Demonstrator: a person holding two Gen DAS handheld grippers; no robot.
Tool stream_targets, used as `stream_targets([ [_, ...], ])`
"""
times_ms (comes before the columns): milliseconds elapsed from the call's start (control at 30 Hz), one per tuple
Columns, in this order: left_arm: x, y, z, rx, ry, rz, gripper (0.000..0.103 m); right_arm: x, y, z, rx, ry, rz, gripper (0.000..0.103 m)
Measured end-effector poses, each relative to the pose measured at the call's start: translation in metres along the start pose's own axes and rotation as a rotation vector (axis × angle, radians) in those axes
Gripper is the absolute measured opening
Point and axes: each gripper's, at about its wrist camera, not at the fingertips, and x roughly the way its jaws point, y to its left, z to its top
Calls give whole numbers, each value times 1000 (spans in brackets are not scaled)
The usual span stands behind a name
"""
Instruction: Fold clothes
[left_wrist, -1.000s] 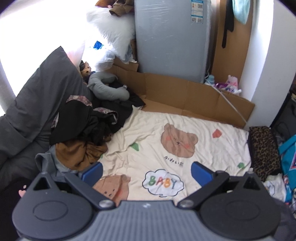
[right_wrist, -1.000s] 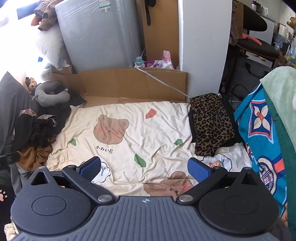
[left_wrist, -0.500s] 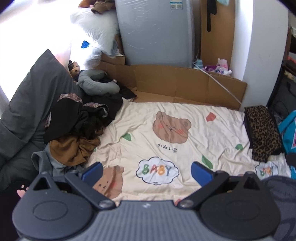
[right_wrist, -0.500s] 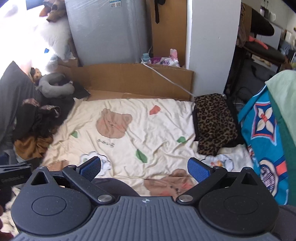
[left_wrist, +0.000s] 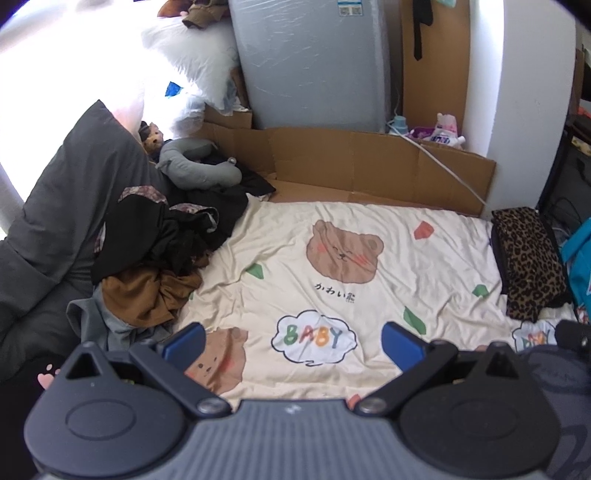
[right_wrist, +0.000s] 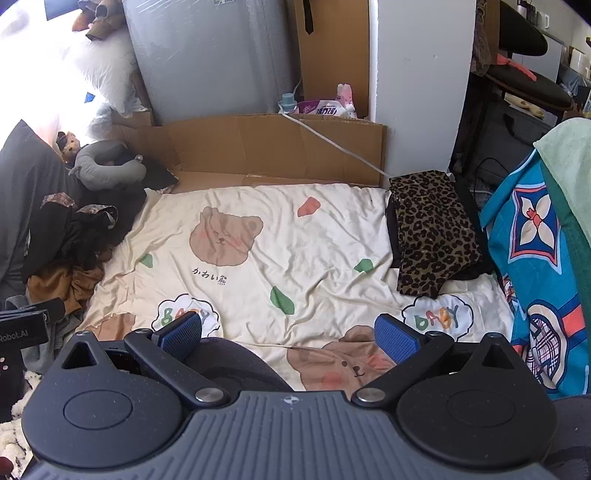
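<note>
Left wrist view shows the left gripper (left_wrist: 293, 341) spread wide and empty above the bear-print sheet (left_wrist: 332, 266); the right gripper (right_wrist: 288, 332) gapes likewise, holding nothing. Unfolded clothes (left_wrist: 147, 266) lie heaped at the sheet's left edge. Best take one garment by its top layer, likely the brown one (left_wrist: 147, 291), and drag it onto bare sheet.
</note>
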Motion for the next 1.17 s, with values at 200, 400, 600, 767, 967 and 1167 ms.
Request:
stream_targets([
  [200,3,-4,-3,-4,9,1,103,6,2,0,7,12,11,102],
  [400,3,-6,-8,-61,-3,-23,103,14,3,1,8,25,9,102],
  [600,7,-9,-10,-67,-3,-35,102,20,4,2,1,35,-1,102],
  [767,13,-11,-12,-61,22,-54,102,23,7,2,2,38,-14,102],
  [967,14,-15,-13,-31,22,-58,102,24,11,2,-13,31,-19,102],
  [1167,16,-11,-14,-55,29,-69,102,23,16,2,-28,25,-36,102],
])
